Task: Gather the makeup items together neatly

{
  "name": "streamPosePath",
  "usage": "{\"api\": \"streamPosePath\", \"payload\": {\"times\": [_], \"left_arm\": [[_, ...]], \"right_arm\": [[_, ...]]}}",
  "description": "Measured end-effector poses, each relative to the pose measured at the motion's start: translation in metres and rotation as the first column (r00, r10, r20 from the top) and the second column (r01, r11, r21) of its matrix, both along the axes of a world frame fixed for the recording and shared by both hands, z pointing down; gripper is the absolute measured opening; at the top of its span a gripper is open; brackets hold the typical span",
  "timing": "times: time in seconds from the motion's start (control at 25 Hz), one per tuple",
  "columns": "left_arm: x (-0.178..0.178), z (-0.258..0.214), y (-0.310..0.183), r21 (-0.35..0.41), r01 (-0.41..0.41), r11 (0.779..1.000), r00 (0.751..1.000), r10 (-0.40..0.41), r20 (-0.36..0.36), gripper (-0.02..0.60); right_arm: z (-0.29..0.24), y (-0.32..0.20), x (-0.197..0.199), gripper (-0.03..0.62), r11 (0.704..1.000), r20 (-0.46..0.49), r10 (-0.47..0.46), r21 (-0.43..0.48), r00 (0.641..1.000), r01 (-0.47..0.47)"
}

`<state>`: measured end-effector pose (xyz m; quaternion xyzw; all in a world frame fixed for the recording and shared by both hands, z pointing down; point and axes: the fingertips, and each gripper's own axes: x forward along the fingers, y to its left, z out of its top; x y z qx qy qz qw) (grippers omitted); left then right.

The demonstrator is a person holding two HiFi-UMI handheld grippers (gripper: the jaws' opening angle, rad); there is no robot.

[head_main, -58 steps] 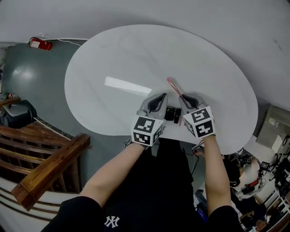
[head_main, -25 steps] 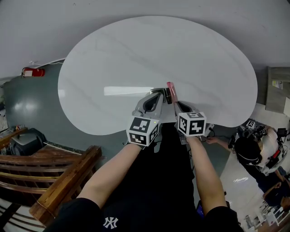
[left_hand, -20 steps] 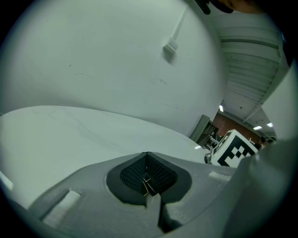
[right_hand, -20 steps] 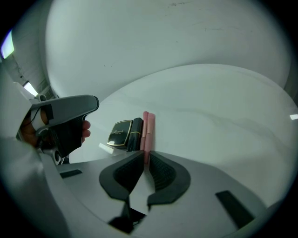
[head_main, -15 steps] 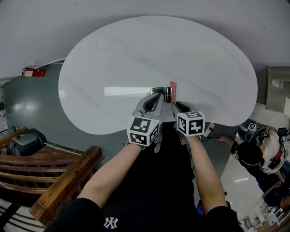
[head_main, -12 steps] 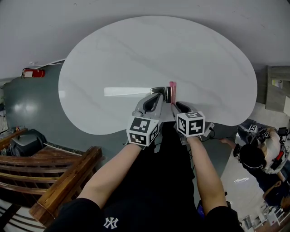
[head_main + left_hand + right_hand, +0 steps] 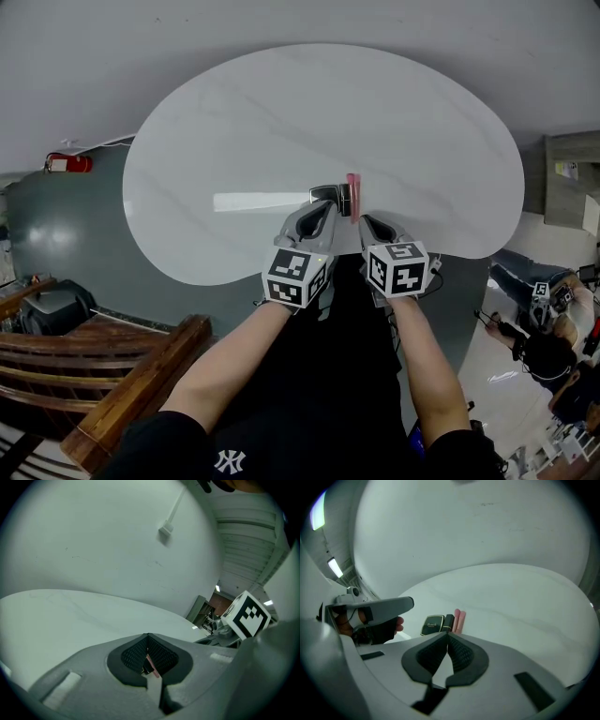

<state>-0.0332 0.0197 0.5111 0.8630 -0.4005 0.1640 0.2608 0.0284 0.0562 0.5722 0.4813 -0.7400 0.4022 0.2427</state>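
Left gripper (image 7: 326, 204) clenched empty, right gripper (image 7: 366, 221) jaws just snapped shut on nothing; I'd gently nudge the pink tube (image 7: 352, 192) flush toward the compact (image 7: 324, 194).

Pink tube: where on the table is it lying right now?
Head view: the pink tube lies toward the near edge of the table, rightmost in a tight row with a black tube and a black compact.

White table (image 7: 234, 112), wooden railing (image 7: 131, 384), grey floor (image 7: 66, 244)
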Motion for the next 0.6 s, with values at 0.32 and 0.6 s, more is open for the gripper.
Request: {"api": "streamPosePath", "payload": {"times": [0.32,0.6], "left_arm": [[-0.003,-0.038,0.01,0.047,-0.023,0.999,0.999,0.025,-0.036,0.008],[0.0,-0.09,0.02,0.125,-0.059,0.99,0.995,0.069,-0.072,0.008]], "right_arm": [[-0.066,-0.012,-0.013,0.015,0.985,0.025,-0.007,0.172,1.0,0.002],[-0.133,-0.021,-0.023,0.015,0.947,0.015,-0.023,0.32,1.0,0.017]]}}
